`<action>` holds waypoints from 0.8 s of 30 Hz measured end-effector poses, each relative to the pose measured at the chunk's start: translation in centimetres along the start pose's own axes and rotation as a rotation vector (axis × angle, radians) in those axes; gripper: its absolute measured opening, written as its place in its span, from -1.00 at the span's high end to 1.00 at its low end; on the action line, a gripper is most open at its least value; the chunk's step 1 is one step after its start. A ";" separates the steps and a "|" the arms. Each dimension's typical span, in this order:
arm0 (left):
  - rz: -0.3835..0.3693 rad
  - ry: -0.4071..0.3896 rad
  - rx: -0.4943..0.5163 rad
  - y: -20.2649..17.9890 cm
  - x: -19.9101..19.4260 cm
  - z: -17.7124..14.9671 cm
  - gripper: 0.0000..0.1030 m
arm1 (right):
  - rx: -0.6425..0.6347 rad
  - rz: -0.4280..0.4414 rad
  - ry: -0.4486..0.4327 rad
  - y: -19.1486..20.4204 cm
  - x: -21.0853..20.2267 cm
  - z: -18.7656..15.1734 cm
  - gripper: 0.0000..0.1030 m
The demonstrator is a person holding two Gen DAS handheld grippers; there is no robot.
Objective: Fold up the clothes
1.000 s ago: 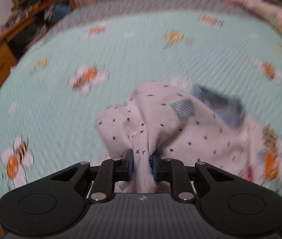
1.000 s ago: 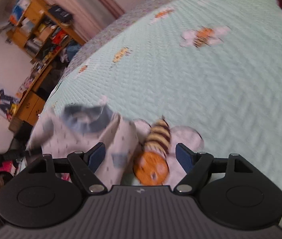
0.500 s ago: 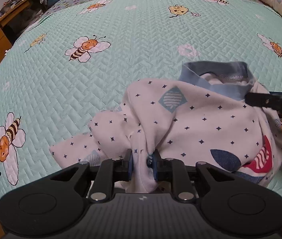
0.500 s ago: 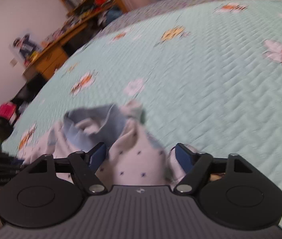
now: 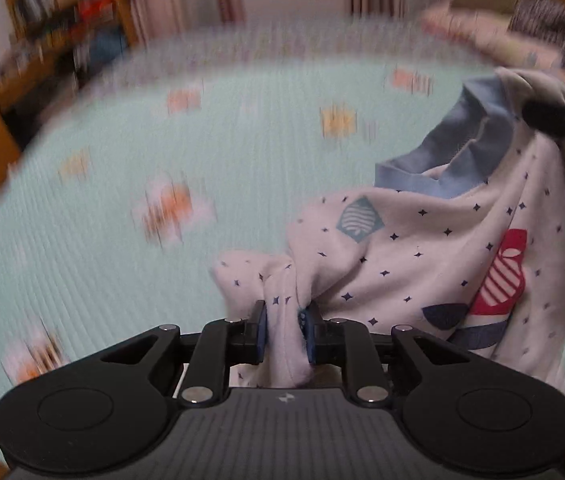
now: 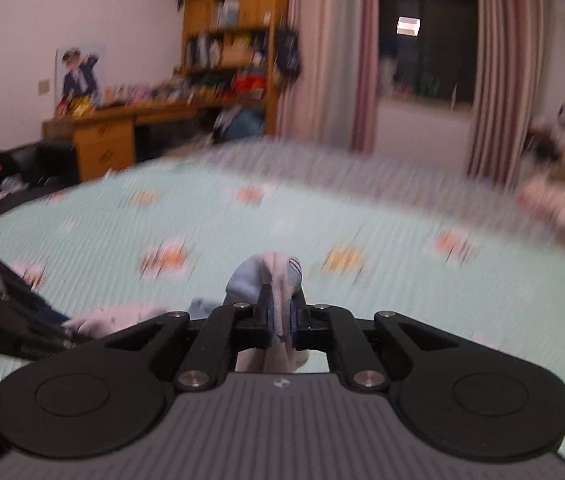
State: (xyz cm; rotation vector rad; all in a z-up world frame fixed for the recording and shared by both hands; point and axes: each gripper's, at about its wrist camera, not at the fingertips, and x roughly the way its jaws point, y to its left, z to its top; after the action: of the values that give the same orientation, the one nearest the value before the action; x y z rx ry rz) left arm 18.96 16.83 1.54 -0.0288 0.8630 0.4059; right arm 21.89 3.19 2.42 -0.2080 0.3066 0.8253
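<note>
Low in the left wrist frame, the left claw [image 5: 285, 330] is clamped on a bunched fold of the white star-print shirt [image 5: 422, 256], which hangs stretched toward the upper right above the mint bee-print bedspread [image 5: 122, 184]. There the right claw [image 5: 554, 118] pinches the shirt beside its blue collar [image 5: 462, 148]. In the right wrist frame, its jaws are closing with the fabric pressed between them at bottom centre, before a blurred bookshelf [image 6: 238, 40].

Home bedroom: bee-print quilted bed [image 6: 362, 236], wooden bookshelf [image 6: 238, 28] and desk [image 6: 122, 120], striped curtains [image 6: 322, 52].
</note>
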 end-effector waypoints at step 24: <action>0.080 -0.241 0.115 -2.6 -8.8 13.6 0.91 | 0.190 0.087 -0.307 -6.4 -2.9 19.5 0.82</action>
State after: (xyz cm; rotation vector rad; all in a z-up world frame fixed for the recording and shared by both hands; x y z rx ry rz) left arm 24.75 14.01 16.62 0.1585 0.6494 0.4250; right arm 28.43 2.80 22.10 0.1107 0.1038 0.8945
